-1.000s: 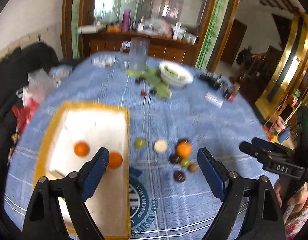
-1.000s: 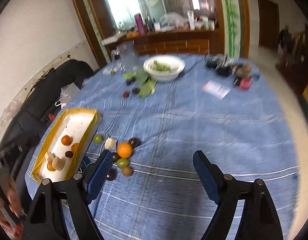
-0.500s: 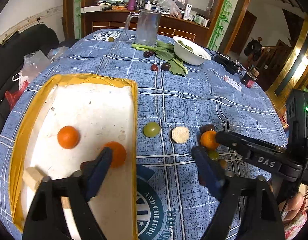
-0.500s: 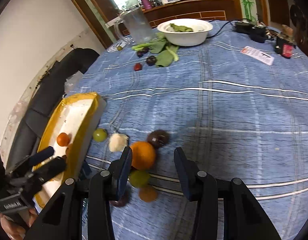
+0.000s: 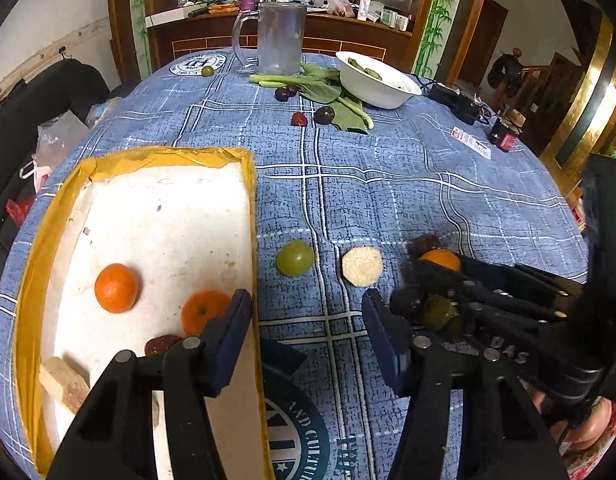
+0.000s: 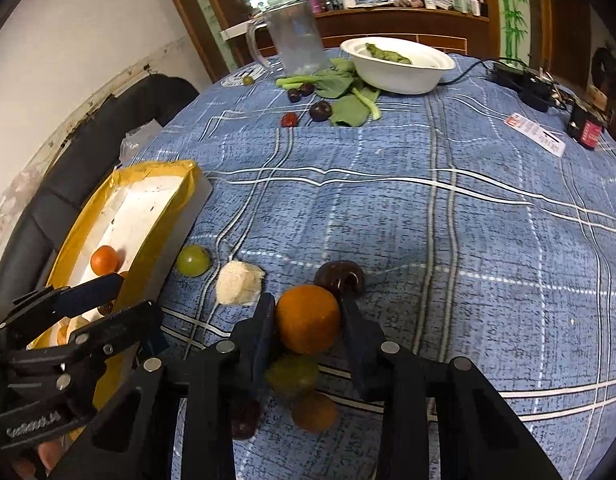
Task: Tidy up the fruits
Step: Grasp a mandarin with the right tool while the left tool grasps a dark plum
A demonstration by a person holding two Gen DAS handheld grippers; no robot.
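My right gripper [image 6: 308,314] is shut on an orange [image 6: 308,318] in a cluster of loose fruit on the blue tablecloth; the orange also shows in the left wrist view [image 5: 440,258]. A green fruit [image 6: 292,374], a brown fruit [image 6: 314,412] and a dark plum [image 6: 340,276] lie around it. My left gripper [image 5: 308,320] is open and empty, hovering over the right edge of the yellow-rimmed white tray [image 5: 40,240]. The tray holds two oranges [image 5: 116,288], a red date and wooden blocks. A green grape [image 5: 295,258] and a pale round piece [image 5: 362,266] lie beside the tray.
At the table's far side stand a glass mug [image 5: 282,38], a white bowl [image 5: 376,84], leafy greens [image 5: 328,92] and several dark fruits [image 5: 324,115]. A charger, a small jar and a card lie at the right. A dark sofa is on the left.
My right gripper has come down onto the fruit cluster and closed on the orange. My left gripper has moved lower and closer over the tray's right edge, its jaws narrower.
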